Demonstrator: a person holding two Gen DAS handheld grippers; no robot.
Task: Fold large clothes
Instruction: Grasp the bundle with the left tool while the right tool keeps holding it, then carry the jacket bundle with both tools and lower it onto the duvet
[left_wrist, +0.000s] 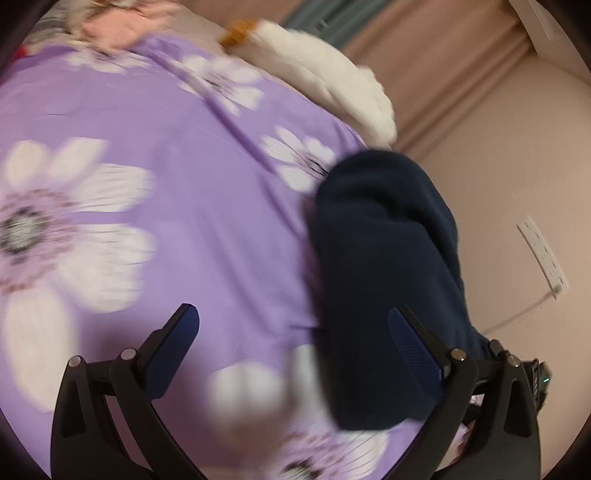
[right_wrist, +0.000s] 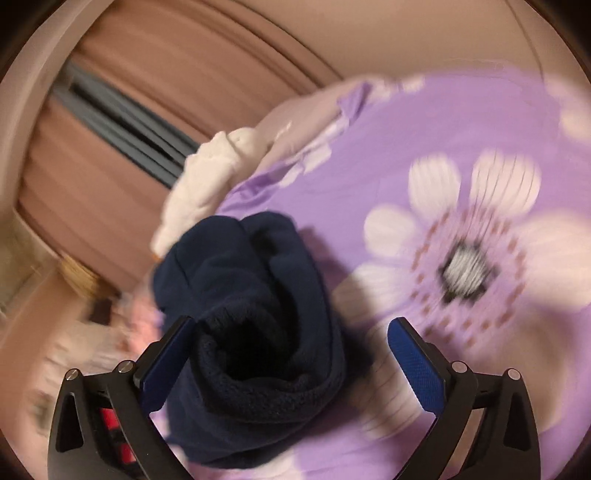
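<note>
Both wrist cameras look down close over the bed (left_wrist: 184, 229); each frames the navy garment (left_wrist: 384, 266), left at three o'clock, right at six.

- Left tongs (left_wrist: 295, 332) wide open, nothing clamped between the blue pads.
- Folded navy garment (left_wrist: 384, 280) lies on the bed, at its right edge; right finger (left_wrist: 417, 347) overlaps it in the picture, contact can't be told.
- Purple bedsheet (left_wrist: 207, 206) with big white flowers, motion-blurred.
- White fluffy item (left_wrist: 332, 74) beyond the navy garment.
- Pink cloth (left_wrist: 122, 26) top left.
- White power strip (left_wrist: 541, 254) on the floor, right.
</note>
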